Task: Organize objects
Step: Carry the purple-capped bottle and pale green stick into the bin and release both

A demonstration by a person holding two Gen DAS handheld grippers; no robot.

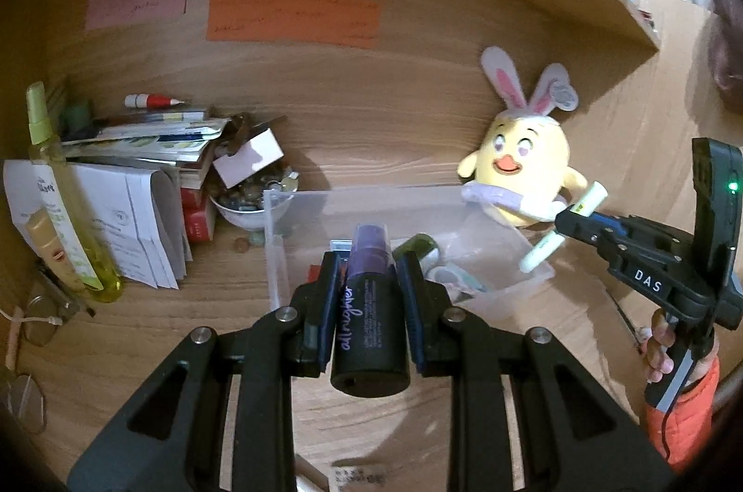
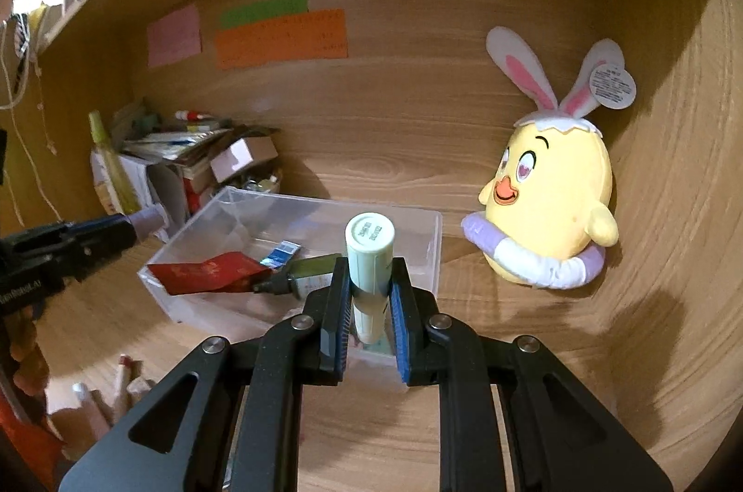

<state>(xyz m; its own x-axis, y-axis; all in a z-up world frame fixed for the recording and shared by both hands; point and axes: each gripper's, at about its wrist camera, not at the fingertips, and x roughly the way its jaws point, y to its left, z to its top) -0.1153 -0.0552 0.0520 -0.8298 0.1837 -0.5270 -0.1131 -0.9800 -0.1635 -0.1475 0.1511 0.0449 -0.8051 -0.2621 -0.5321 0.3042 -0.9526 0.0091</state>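
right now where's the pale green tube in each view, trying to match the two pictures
Left wrist view: the pale green tube sits at the right edge, gripped crosswise by the right claw, just right of the clear box.
Right wrist view: the tube is at centre, end-on, pinched in the same claw over the box.
Shared landmark: the yellow chick toy against the back wall.

Yellow chick plush (image 2: 550, 208), sticky notes (image 2: 281, 39) behind.

Wooden desk (image 1: 371, 413) alcove, paper notes (image 2: 281, 39) stuck on its back panel (image 1: 371, 106).
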